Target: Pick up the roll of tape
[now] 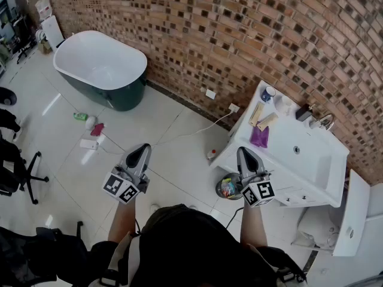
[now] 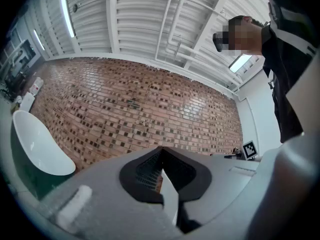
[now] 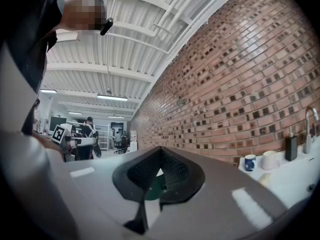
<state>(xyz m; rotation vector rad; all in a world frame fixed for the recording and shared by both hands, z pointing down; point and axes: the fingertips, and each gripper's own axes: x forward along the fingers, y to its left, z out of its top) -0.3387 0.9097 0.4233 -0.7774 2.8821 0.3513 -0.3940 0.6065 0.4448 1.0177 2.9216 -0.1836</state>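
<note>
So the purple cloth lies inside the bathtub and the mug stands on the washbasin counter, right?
Not quite: the purple cloth lies on the washbasin counter too, beside the basin, as the head view shows. The mug does stand on that counter.

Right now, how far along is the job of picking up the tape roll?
Nothing looks done yet. The left tongs and the right tongs are both shut and empty, held above the floor. Nothing is in hand. All is left: I cannot pick out the tape on the floor or the sink, so it must be found, reached and gripped.
</note>
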